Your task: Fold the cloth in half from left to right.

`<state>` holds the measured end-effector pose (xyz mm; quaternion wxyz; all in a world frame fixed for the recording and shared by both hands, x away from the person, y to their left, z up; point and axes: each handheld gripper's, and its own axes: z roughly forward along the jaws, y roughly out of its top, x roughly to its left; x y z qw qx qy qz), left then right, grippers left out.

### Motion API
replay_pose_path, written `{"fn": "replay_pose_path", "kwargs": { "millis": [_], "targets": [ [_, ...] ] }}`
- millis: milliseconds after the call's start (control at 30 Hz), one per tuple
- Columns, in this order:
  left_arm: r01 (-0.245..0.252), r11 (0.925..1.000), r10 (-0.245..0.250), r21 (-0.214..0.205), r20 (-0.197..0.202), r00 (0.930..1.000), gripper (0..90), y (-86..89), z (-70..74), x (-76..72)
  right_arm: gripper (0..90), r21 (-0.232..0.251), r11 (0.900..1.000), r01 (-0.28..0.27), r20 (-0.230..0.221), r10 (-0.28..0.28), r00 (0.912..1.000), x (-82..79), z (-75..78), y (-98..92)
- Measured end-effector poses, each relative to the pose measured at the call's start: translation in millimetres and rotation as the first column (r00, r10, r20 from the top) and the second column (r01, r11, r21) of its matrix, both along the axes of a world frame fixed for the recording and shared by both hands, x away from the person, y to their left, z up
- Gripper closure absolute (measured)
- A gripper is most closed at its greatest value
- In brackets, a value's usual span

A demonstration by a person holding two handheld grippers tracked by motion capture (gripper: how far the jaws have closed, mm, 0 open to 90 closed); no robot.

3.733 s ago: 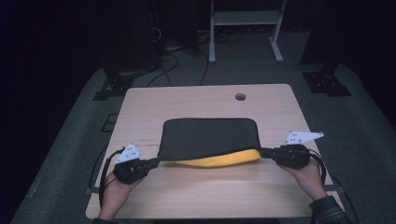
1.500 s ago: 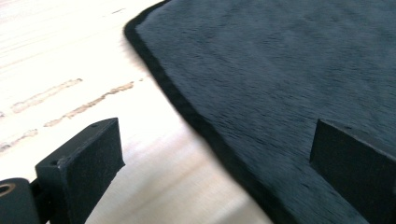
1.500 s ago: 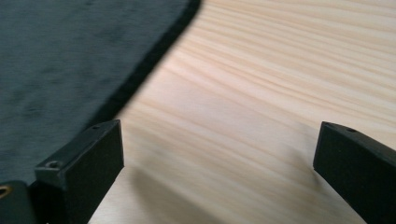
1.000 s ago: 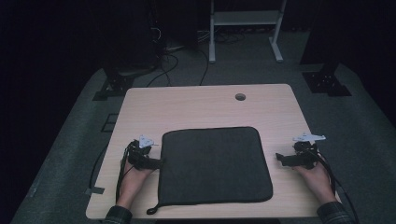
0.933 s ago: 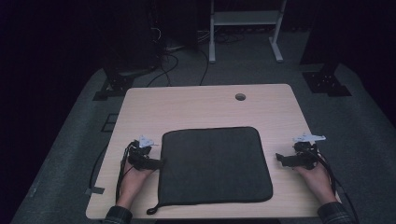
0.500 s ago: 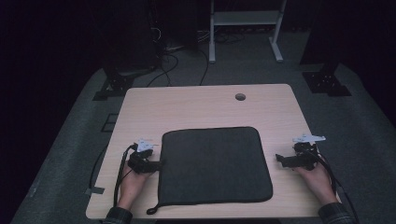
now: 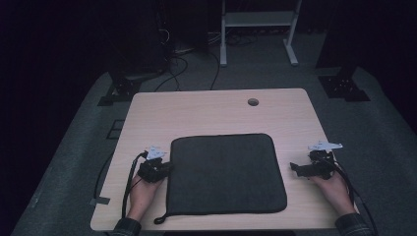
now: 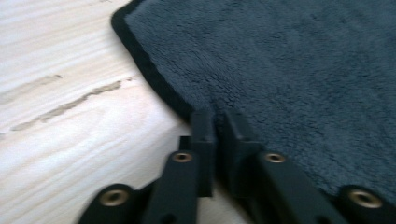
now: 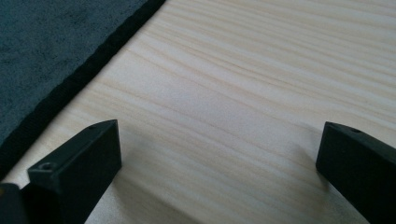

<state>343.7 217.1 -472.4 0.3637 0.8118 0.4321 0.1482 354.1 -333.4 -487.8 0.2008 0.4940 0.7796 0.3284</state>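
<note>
A dark grey towel point(image 7: 226, 172) lies spread flat on the wooden table point(image 7: 196, 113). At the towel's left edge sits my left gripper point(image 7: 167, 168). In the left gripper view its jaws stand pressed together at the black hem of the towel point(image 8: 303, 70), so the left gripper point(image 8: 217, 116) is shut on that edge. My right gripper point(image 7: 295, 168) rests on bare wood just right of the towel. Its jaws stand wide apart, and nothing lies between them in the right gripper view point(image 9: 219, 135). The towel's hem point(image 9: 70, 88) runs to their left.
A round cable hole point(image 7: 253, 102) sits near the table's far edge. A small loop point(image 7: 158, 220) sticks out of the towel's near left corner. Cables trail from both grippers over the table's sides. Dark floor, stands and wires lie beyond the table.
Earlier the towel was folded, with yellow showing, and held at both ends. It now lies flat. Over the last second both grippers slid slightly toward the near edge.
</note>
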Motion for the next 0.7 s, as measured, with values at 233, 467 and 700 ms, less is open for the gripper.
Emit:
{"fn": "replay_pose_path", "kwargs": {
  "millis": [233,467,700],
  "targets": [
    [0.011,0.9999,-0.011,0.004,-0.011,0.9999,87.2,2.7,1.4,2.8,0.0,-0.001,1.0000,-0.008,0.001,0.008,1.0000,-0.1,0.0,0.2],
    [0.017,0.9994,-0.017,-0.029,-0.010,0.9998,87.3,7.8,5.3,3.4,0.0,-0.002,0.9999,-0.014,0.002,0.014,0.9999,-0.3,-0.1,0.4],
    [-0.006,0.9998,0.006,-0.020,0.014,0.9999,87.6,17.5,12.2,5.5,0.0,0.001,0.9999,-0.016,0.001,0.016,0.9999,-1.1,-0.1,1.2]
  ]
}}
